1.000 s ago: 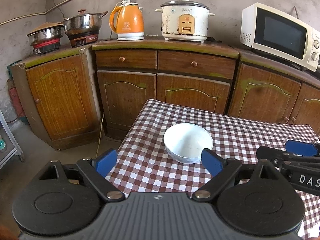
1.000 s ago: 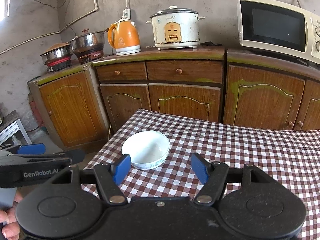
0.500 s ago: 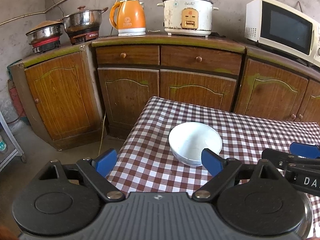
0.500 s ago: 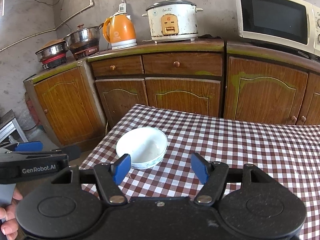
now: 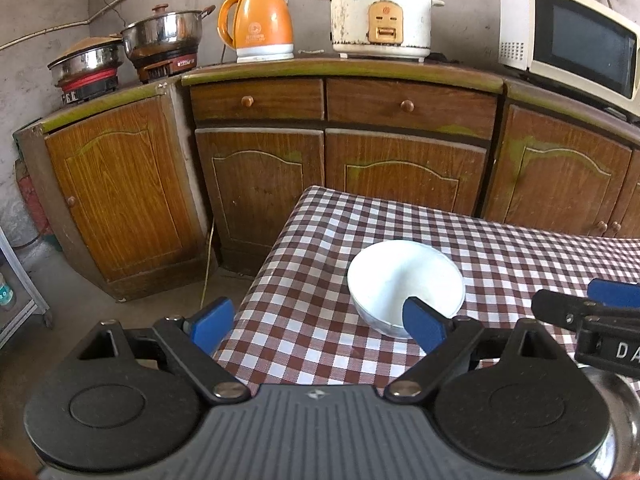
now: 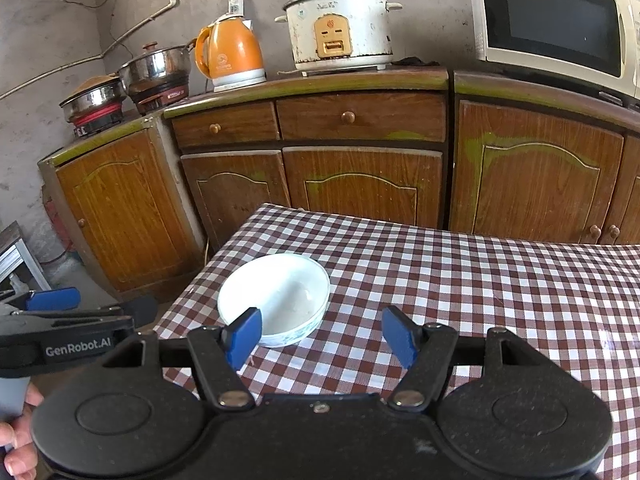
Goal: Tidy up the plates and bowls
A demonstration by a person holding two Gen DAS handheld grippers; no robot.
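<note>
A white bowl [image 5: 405, 280] stands upright and alone on the checked table [image 5: 320, 320], near its left corner; the right wrist view shows the same bowl [image 6: 276, 296]. My left gripper [image 5: 318, 326] hovers on the near side of the bowl, open and empty, its right blue pad in front of the bowl's rim. My right gripper [image 6: 320, 338] is open too, with nothing between its fingers, its left pad overlapping the bowl's near edge in the picture. Each gripper shows from the side in the other's view. A shiny metal rim [image 5: 616, 408] peeks out at the lower right.
Wooden cabinets [image 5: 260, 184] run behind the table, carrying two steel pots [image 5: 164, 40], an orange kettle [image 5: 260, 24], a rice cooker [image 5: 380, 16] and a microwave [image 5: 576, 36]. A metal rack [image 5: 16, 312] stands on the floor at the left. A hand [image 6: 16, 440] holds the left gripper.
Both grippers have moved forward and down toward the bowl, which now looms larger and closer to the pads. Both stay open. The bowl has not moved.
</note>
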